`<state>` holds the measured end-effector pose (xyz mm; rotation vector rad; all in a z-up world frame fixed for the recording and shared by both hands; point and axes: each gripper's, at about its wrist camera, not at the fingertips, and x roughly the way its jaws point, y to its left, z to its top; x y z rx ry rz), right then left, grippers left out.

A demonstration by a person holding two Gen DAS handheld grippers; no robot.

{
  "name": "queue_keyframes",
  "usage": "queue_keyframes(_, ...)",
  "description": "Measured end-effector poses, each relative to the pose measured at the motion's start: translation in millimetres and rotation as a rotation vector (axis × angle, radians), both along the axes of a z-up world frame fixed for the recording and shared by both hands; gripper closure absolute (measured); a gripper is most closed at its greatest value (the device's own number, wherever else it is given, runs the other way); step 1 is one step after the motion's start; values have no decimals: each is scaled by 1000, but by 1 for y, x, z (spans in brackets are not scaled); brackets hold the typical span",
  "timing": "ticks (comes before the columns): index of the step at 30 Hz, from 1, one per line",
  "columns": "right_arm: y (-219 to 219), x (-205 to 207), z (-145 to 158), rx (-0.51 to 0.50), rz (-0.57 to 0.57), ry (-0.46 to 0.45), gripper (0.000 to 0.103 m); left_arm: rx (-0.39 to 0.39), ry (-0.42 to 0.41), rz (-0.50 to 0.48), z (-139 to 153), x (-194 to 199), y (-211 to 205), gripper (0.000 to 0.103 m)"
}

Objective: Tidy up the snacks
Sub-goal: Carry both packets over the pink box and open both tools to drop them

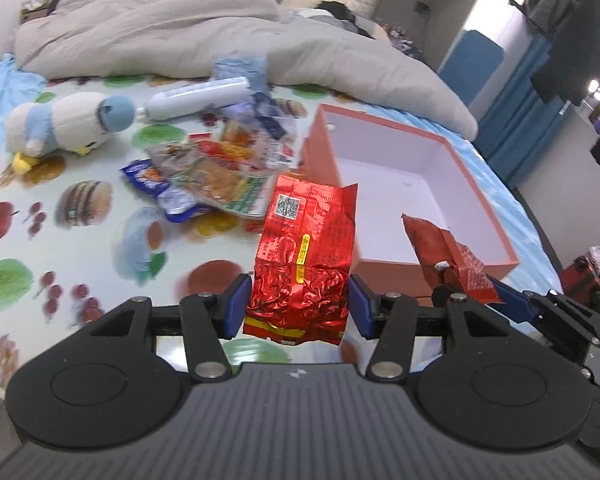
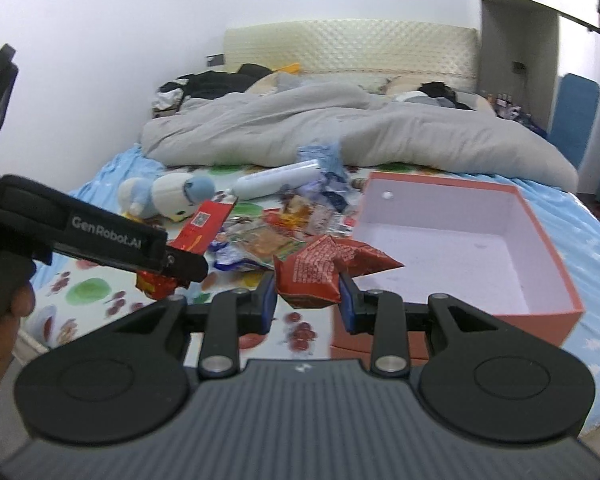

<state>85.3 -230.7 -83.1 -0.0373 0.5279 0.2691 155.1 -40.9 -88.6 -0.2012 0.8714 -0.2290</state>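
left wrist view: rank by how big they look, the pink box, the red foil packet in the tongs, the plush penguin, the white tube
1. pink box
2. red foil packet, though nearness to the camera inflates it
3. plush penguin
4. white tube

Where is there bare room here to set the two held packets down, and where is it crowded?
The box is bare inside, walled on all sides. Bare sheet lies near the bed's edge, between the snack pile and the left gripper. Crowded: the pile, hemmed by the plush, the white tube and the box.
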Motion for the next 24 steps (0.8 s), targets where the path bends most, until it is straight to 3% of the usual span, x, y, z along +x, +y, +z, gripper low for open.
queue_keyframes(12, -48, 21, -11, 2, -137, 21, 68, 20, 9, -115, -4, 46, -60, 45)
queue_keyframes(24, -81, 87, -24, 4, -153, 48, 68, 39, 30, -188, -18, 124, -112, 45)
